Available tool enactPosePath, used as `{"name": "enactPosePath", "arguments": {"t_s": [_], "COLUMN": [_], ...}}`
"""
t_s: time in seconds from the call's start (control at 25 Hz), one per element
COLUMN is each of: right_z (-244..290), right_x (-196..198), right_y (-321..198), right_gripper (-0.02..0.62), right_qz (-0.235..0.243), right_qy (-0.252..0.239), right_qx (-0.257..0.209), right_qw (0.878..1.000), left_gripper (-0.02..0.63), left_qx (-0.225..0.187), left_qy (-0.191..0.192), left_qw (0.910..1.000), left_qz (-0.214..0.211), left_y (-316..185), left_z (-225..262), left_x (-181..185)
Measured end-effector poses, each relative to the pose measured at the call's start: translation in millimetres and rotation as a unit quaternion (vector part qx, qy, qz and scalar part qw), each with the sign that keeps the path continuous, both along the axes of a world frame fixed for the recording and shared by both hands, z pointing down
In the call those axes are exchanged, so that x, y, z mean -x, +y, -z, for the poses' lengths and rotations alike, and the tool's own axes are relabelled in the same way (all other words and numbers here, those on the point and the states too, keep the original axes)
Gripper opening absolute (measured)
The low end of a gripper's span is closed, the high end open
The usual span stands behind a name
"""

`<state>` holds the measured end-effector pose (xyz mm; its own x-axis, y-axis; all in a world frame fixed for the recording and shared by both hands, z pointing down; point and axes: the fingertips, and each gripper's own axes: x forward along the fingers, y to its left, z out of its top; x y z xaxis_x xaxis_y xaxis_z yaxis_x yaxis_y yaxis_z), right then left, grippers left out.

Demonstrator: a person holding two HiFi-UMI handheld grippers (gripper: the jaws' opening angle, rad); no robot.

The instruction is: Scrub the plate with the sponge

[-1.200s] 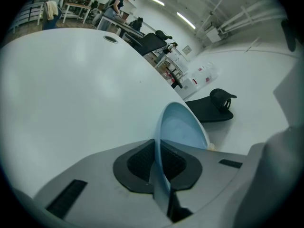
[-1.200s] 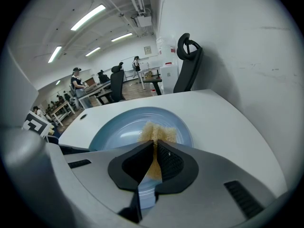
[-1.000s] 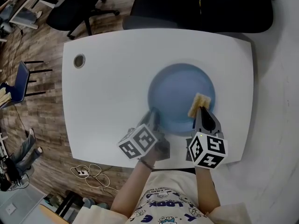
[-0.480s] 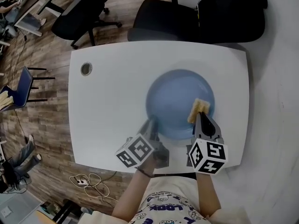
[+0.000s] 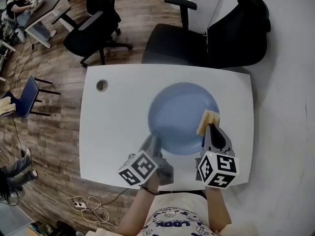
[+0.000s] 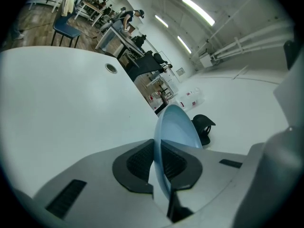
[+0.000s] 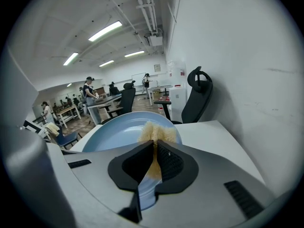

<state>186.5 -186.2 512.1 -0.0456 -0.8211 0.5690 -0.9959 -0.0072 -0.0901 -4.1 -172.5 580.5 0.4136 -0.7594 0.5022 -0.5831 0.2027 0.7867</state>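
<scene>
A round light-blue plate (image 5: 179,114) lies on the white table (image 5: 113,127). My left gripper (image 5: 154,142) is shut on the plate's near-left rim; in the left gripper view the plate's edge (image 6: 164,141) runs between the jaws of the left gripper (image 6: 159,161). My right gripper (image 5: 210,130) is shut on a tan sponge (image 5: 207,120) that rests on the plate's right side. In the right gripper view the sponge (image 7: 156,136) sticks out past the right gripper (image 7: 155,161) over the plate (image 7: 114,134).
A black office chair (image 5: 206,38) stands at the table's far side, another chair (image 5: 91,23) further left. A round cable hole (image 5: 102,85) sits in the table's far-left corner. Cables (image 5: 86,203) lie on the wooden floor near left.
The head view has shifted, so table and plate sit lower and more centred. Both grippers keep their hold; the sponge stays on the plate's right side.
</scene>
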Motion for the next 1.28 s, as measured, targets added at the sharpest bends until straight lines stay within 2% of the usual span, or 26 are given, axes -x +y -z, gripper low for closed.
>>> {"name": "enactPosePath", "arguments": {"t_s": [0.48, 0.76, 1.28], "right_z": [35, 53, 89], "right_x": [44, 63, 45], "right_y": [6, 21, 17], "right_gripper": [0.038, 0.038, 0.038], "right_qz": [0.018, 0.015, 0.011], "right_qy": [-0.009, -0.012, -0.014], "right_qx": [-0.022, -0.036, -0.056], "right_qw": [1.0, 0.999, 0.998], "left_gripper": [0.023, 0.023, 0.023], "left_qx": [-0.045, -0.072, -0.114], "left_qy": [0.011, 0.018, 0.012], "left_qw": [0.9988, 0.9972, 0.9934], "left_qz": [0.012, 0.004, 0.006], "left_y": [17, 31, 32], "left_z": [42, 61, 103], "left_x": [42, 61, 46]}}
